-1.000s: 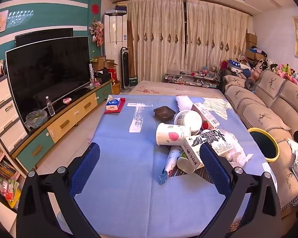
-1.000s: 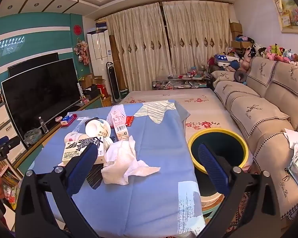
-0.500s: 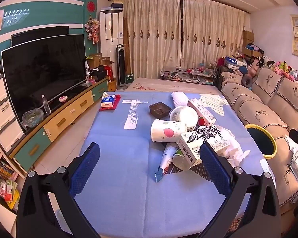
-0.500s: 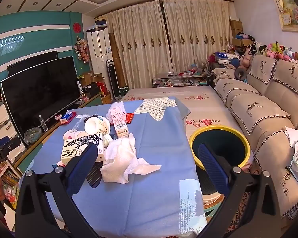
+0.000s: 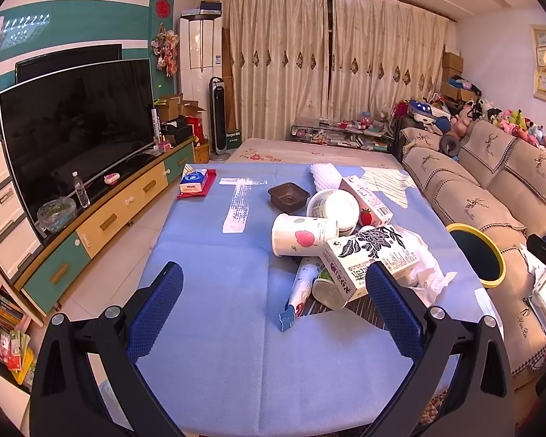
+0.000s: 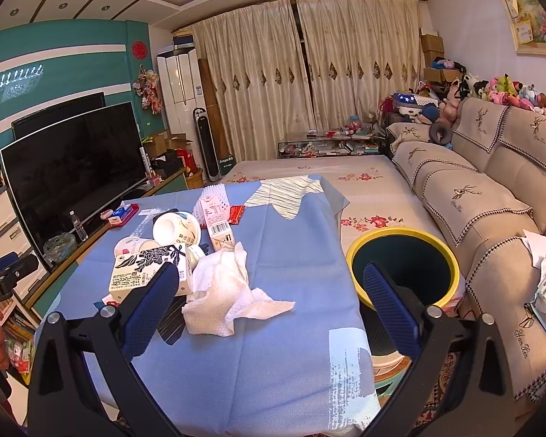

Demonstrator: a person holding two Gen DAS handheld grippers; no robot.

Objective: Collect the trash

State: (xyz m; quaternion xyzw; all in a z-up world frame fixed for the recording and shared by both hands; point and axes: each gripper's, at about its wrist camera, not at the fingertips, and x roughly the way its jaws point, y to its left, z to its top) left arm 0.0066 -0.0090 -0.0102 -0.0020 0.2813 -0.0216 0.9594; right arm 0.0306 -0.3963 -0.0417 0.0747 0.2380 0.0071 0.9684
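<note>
A heap of crumpled white paper towel, cartons and paper cups lies mid-desk, near the yellow-rimmed bin standing beside it for easy dropping, while both the left gripper and right gripper hover empty, jaws spread.

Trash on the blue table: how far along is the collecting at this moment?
Nothing looks done yet. The crumpled paper towel, black-patterned carton, paper cup, white bowl and brown tray all lie on the table. In hand: nothing; the left gripper and right gripper are open and empty. Everything remains to go into the yellow-rimmed bin, whose bottom is hidden.
</note>
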